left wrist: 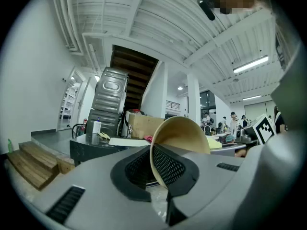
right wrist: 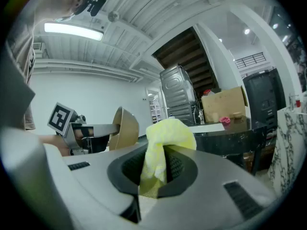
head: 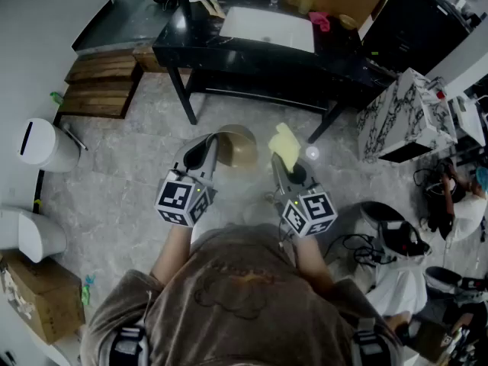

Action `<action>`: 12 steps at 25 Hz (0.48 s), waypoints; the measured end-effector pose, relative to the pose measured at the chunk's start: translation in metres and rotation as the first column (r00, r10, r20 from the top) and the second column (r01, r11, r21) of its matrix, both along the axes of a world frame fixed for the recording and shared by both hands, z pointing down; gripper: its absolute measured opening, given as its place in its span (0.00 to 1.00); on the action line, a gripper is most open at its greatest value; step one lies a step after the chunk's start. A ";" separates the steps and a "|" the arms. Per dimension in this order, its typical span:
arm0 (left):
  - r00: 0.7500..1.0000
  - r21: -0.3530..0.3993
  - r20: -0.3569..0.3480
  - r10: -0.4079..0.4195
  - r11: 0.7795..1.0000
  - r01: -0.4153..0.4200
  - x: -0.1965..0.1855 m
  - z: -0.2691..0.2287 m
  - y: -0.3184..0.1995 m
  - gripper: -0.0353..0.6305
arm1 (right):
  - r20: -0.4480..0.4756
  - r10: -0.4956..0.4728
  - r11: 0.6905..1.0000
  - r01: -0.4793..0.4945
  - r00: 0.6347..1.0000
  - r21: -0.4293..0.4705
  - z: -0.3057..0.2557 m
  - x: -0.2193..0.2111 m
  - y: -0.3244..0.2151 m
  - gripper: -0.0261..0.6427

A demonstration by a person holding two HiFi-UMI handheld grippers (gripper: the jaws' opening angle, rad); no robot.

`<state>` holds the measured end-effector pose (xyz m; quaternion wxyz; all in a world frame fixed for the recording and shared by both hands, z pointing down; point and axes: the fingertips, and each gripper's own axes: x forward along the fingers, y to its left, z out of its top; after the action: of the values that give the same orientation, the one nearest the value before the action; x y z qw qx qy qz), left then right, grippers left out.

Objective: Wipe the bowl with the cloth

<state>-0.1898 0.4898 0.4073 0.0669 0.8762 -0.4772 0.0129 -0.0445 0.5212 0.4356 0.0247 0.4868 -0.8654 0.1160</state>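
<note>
The left gripper (head: 212, 149) clamps the tan bowl's (head: 238, 145) rim, bowl held on edge; the right gripper (head: 279, 163) pinches a yellow cloth (head: 286, 144) just beside it, apart.

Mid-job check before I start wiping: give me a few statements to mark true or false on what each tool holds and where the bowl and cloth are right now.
1. The left tool is shut on the rim of the bowl. True.
2. The right tool is empty. False: it is shut on the yellow cloth.
3. The cloth is pressed against the bowl. False: the head view shows a gap between them, bowl on the left and cloth on the right.
4. Neither the bowl nor the cloth rests on the black table. True: both are held up over the floor, on the person's side of the table.
</note>
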 end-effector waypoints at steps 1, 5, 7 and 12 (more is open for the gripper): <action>1.000 0.001 -0.001 -0.004 1.000 0.004 0.000 0.001 -0.003 0.08 | -0.001 -0.007 1.000 0.007 1.000 0.003 0.000 -0.002 -0.002 0.08; 1.000 0.000 0.001 -0.010 1.000 0.010 0.006 0.004 -0.016 0.08 | -0.005 -0.026 1.000 0.026 1.000 0.009 0.002 -0.002 -0.013 0.08; 1.000 -0.005 0.000 -0.003 1.000 0.003 0.013 0.006 -0.025 0.08 | 0.000 -0.014 1.000 0.014 1.000 0.015 0.002 0.005 -0.024 0.08; 1.000 -0.016 0.000 0.003 1.000 -0.003 0.023 0.005 -0.062 0.08 | 0.017 0.020 0.999 -0.020 1.000 0.036 -0.004 0.026 -0.064 0.08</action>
<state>-0.1664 0.4281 0.4126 0.0740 0.8763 -0.4758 0.0170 -0.0187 0.4569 0.4313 0.0076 0.4947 -0.8627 0.1047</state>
